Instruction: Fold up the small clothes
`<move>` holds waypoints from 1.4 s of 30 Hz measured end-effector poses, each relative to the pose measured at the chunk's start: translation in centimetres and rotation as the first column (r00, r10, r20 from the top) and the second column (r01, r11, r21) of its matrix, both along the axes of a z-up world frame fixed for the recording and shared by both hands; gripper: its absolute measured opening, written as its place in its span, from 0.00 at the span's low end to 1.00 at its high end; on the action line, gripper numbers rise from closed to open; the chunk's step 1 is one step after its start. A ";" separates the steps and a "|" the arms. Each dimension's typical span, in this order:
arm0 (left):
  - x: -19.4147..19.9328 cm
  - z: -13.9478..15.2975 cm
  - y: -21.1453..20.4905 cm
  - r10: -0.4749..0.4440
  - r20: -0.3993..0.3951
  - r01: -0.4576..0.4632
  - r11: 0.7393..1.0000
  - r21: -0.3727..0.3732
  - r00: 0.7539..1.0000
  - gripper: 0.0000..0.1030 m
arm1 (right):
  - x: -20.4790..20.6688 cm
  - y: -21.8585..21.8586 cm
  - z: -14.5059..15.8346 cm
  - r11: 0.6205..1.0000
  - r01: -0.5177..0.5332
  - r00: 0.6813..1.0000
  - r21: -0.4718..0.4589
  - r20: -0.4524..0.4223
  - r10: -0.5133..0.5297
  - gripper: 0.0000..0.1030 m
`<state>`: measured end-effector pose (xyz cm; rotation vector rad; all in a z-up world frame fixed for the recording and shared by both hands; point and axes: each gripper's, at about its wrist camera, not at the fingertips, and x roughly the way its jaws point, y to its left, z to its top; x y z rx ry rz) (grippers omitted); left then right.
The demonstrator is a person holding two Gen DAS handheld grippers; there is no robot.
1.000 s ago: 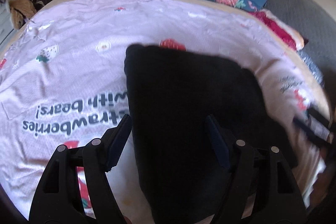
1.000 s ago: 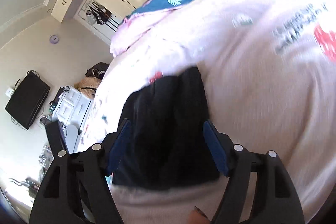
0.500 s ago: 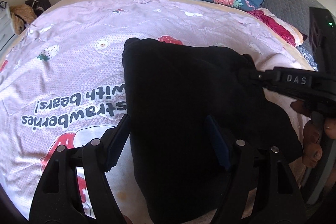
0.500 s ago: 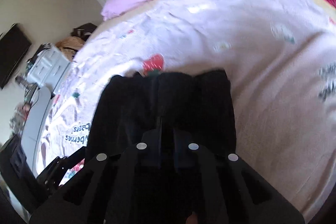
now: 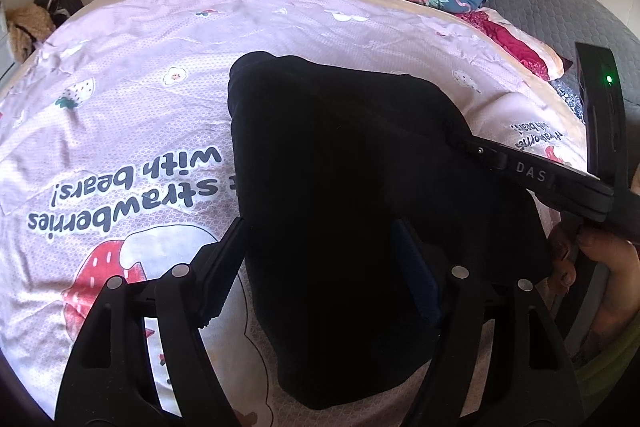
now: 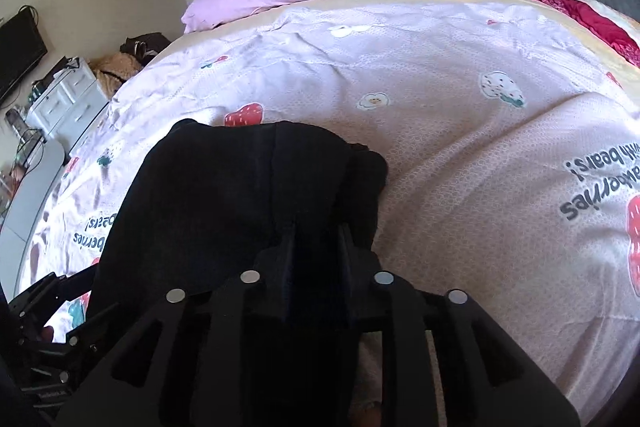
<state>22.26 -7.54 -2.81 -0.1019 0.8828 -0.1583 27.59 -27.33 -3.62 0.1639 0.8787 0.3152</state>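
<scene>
Black garment (image 5: 352, 187) lies on the bedsheet (image 5: 120, 87), soft, limp, light. Right gripper (image 6: 316, 239) has just been closing and then easing; jaws nearly together, pinching its edge. Left gripper (image 5: 320, 267) jaws apart, straddling the near end, not gripping. Grab hems, not the middle.

**What the dark cloth keeps to itself**

The black garment (image 5: 344, 187) is so dark that its folds and layers cannot be made out. The right gripper (image 6: 318, 235) has its tips buried in it, so the pads and what they pinch stay unseen. The printed words on the pink bedsheet (image 5: 132, 75) run under the cloth and are cut short. The hand (image 5: 596, 267) at the right edge is only partly in frame
</scene>
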 end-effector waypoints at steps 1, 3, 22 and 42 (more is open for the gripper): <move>-0.1 0.0 0.1 0.001 -0.001 -0.001 1.000 -0.005 1.000 0.64 | -0.4 -0.3 0.2 1.000 0.006 1.000 0.000 0.005 -0.006 0.20; -0.3 0.0 0.3 0.004 0.000 -0.004 1.000 -0.010 1.000 0.64 | -1.4 -0.4 0.6 1.000 0.016 1.000 -0.020 0.026 -0.016 0.25; -3.4 1.6 1.3 0.019 0.021 -0.018 0.998 -0.052 1.000 0.73 | -12.2 -2.2 5.7 0.996 0.091 0.976 -0.022 0.198 -0.085 0.83; -8.6 4.1 2.5 0.041 0.075 -0.036 0.998 -0.054 0.996 0.91 | -18.3 -2.4 6.5 0.992 0.114 0.970 -0.049 0.222 -0.101 0.95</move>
